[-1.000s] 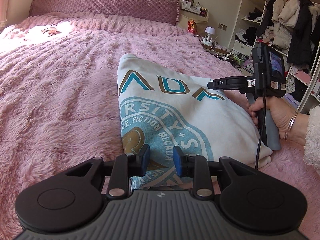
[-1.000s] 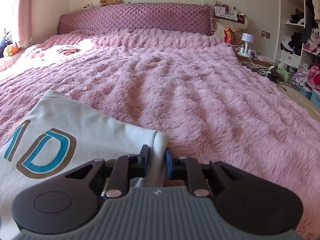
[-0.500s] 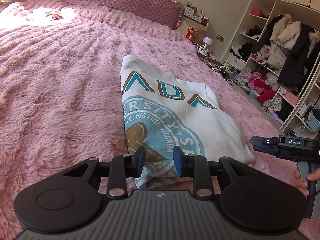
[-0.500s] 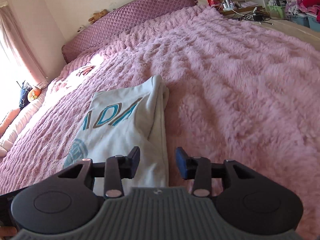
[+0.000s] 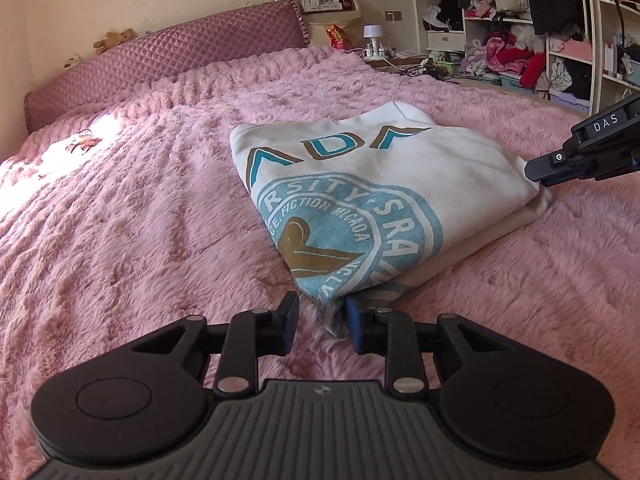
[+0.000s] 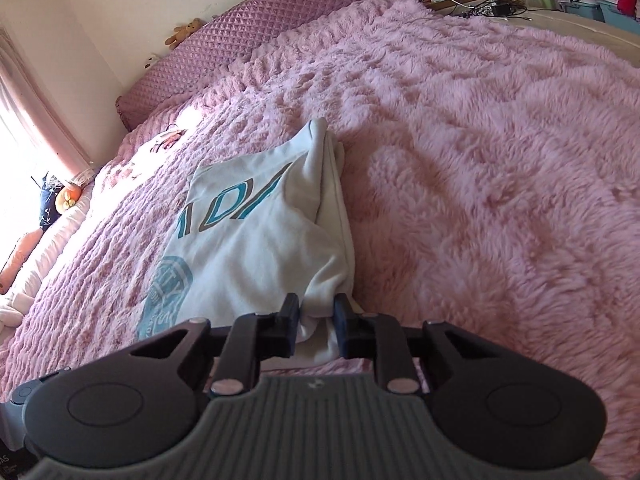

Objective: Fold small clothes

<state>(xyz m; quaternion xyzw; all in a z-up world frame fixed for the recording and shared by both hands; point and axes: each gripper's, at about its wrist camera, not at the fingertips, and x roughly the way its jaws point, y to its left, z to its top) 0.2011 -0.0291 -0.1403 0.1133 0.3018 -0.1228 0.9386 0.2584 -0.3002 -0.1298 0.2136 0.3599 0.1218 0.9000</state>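
The folded white sweatshirt with a teal and gold print [image 5: 372,196] lies on the fluffy pink bed cover [image 5: 120,220]; its lettering is cut off by the folds. The left gripper [image 5: 319,318] has just narrowed its jaws around the near corner, with a visible gap left of the cloth. The right gripper [image 6: 316,322], half a second ago spread beside the hem, has just closed its jaws on the other corner.

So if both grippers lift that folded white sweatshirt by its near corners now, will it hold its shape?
Probably not. The sweatshirt is soft cloth in loose layers, visibly gaping along its side edge, so it would likely sag and unfold. It looks thick, so fairly heavy for cloth. On the fluffy pink blanket it would probably drag rather than slide.
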